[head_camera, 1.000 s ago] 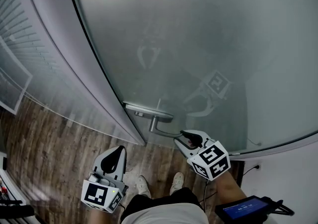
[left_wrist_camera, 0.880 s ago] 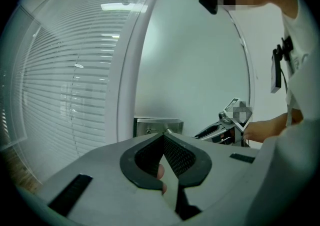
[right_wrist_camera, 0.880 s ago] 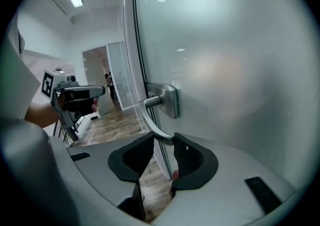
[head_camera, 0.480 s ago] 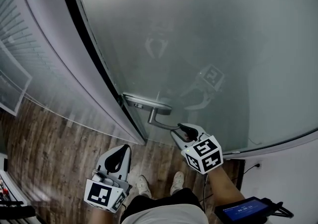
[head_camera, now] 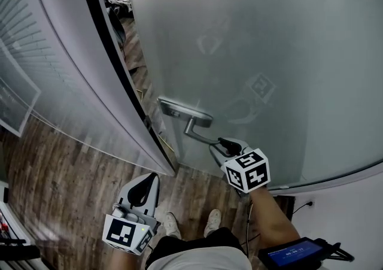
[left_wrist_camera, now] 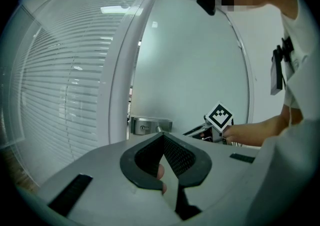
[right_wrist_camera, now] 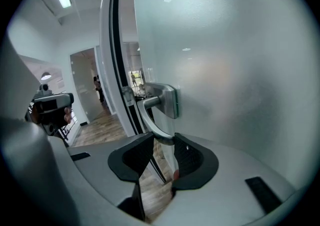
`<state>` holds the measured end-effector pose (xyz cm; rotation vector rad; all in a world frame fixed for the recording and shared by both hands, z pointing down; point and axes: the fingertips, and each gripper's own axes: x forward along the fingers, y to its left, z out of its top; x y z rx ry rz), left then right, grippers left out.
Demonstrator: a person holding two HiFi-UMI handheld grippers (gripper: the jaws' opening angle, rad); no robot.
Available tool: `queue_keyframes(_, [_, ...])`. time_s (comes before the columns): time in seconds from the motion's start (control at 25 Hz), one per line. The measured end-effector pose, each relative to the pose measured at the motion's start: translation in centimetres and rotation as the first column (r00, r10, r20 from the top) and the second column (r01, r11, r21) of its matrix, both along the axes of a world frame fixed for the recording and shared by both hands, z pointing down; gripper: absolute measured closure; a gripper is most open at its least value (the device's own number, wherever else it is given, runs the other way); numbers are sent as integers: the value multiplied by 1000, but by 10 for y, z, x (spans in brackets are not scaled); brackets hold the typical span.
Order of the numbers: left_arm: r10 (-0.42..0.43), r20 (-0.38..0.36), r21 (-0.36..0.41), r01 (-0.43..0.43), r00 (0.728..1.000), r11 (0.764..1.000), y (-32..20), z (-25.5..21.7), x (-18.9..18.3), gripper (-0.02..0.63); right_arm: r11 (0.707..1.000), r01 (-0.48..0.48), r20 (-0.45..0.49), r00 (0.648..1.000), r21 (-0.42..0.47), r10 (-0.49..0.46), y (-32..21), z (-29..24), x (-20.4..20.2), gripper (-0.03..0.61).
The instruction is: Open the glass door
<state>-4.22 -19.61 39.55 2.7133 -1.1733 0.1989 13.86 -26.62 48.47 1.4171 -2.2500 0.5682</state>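
Door: the frosted glass door (head_camera: 257,41) stands ajar. There's a gap between its left edge and the frame (head_camera: 84,77), and you can see a room through it.
Handle: the metal handle (head_camera: 197,131) sits on a plate near the door's left edge. In the head view, the lever runs down and right toward your right hand.
Right tool: your right tool (head_camera: 222,141) has its jaws spread pretty wide, but they're clamped on the tip of the handle. The lever end sits right between the pads and touches both.
Left tool: your left tool (head_camera: 145,179) has its jaws closed tip to tip with nothing in them. It hangs low at your left side over the wood floor (head_camera: 66,173), well apart from the door.
Blinds: the blinds (left_wrist_camera: 60,79) are behind the glass panel left of the frame.
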Motion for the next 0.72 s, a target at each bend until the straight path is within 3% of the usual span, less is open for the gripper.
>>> queue_keyframes(0.2, [-7,-11,-10,7,1000,1000,-5,3,3,615,998,-32,-50,998,47,34,-16,-13,12,453])
queue_keyframes(0.72, [-14,-13,8,14,1000,1000,-40,-23,21,615,997,-48,-75,996,64,52,-66,-32,45,453])
